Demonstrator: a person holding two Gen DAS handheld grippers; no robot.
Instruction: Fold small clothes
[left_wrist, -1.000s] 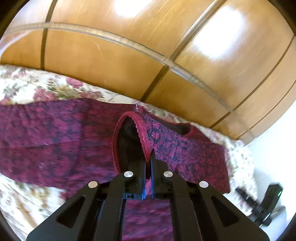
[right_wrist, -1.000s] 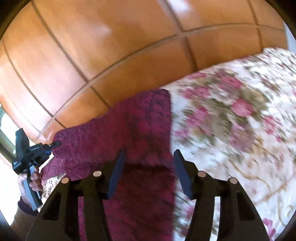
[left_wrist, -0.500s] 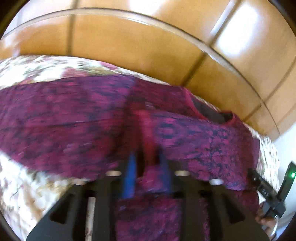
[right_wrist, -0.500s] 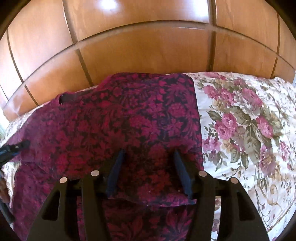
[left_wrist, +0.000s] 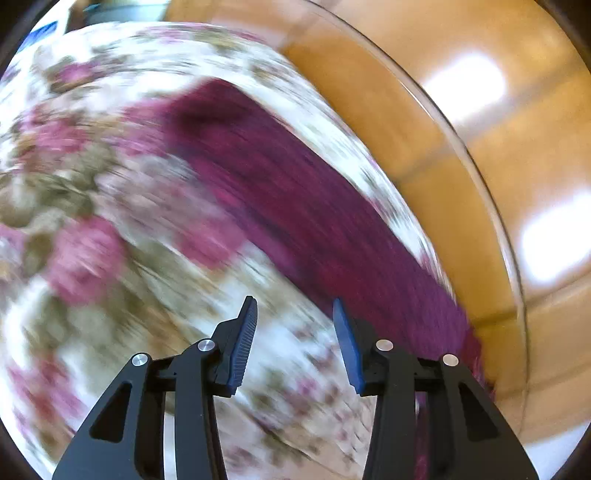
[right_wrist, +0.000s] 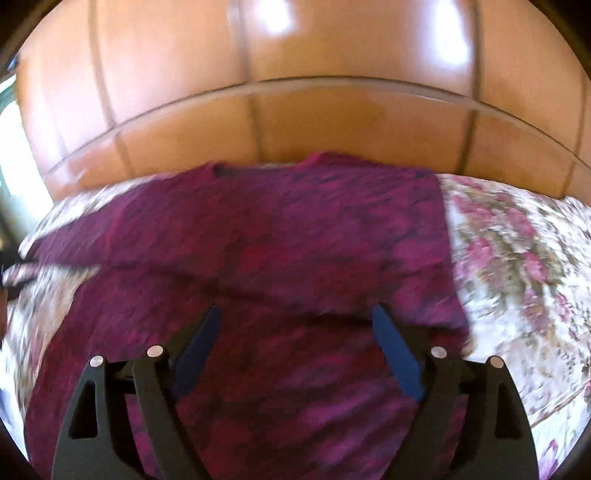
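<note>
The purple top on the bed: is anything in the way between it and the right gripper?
Nothing visible. The right gripper, its jaws opening and empty, hangs right over the purple top, which lies on the flowery bedspread.

the garment (right_wrist: 280, 258) is deep magenta-maroon with a darker, near-black floral print, blurred in both views; in the left wrist view it (left_wrist: 314, 206) reads as a plain streak of dark purple-red; the bedspread (right_wrist: 517, 266) is white to cream, printed with pink roses and olive-green leaves; the wall panels (right_wrist: 295, 74) behind are glossy orange-brown wood with darker seams and pale glare patches; the left gripper (left_wrist: 293, 325) and right gripper (right_wrist: 295, 332) are black with blue finger pads and silver pins.
</note>
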